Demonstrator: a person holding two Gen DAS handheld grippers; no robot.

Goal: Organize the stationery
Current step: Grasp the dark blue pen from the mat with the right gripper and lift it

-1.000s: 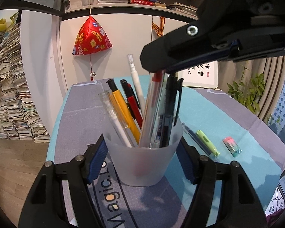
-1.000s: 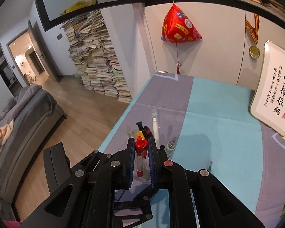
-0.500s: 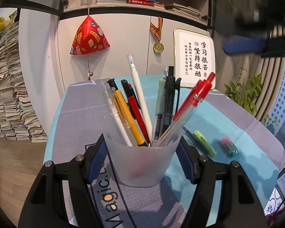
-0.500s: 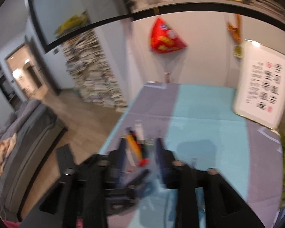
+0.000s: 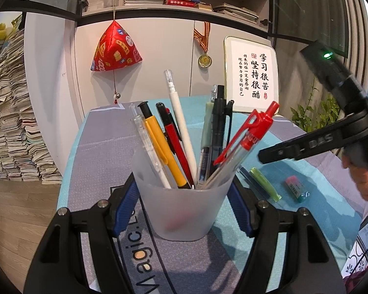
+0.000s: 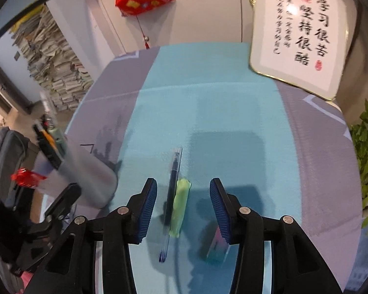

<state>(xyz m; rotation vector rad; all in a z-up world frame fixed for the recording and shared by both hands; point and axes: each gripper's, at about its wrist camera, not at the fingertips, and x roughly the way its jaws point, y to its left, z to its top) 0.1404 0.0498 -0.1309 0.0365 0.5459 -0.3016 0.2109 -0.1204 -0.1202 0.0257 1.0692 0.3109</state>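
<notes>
on the teal cloth (image 6: 208,112) we hold the cup (image 5: 184,205) clamped in the left gripper (image 5: 184,203) and should centre the empty, half-open right gripper (image 6: 182,205) over the blue pen (image 6: 170,196).

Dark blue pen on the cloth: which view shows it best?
The right wrist view: the dark blue pen lies full length between the open jaws, beside the green highlighter. The left wrist view shows only a sliver behind the cup.

"Magic.L" is printed on the counter mat (image 5: 139,252). "DAS" is embossed on the right hand-held gripper (image 6: 184,203). Chinese calligraphy is displayed on the framed plaque (image 5: 251,76), far right.
</notes>
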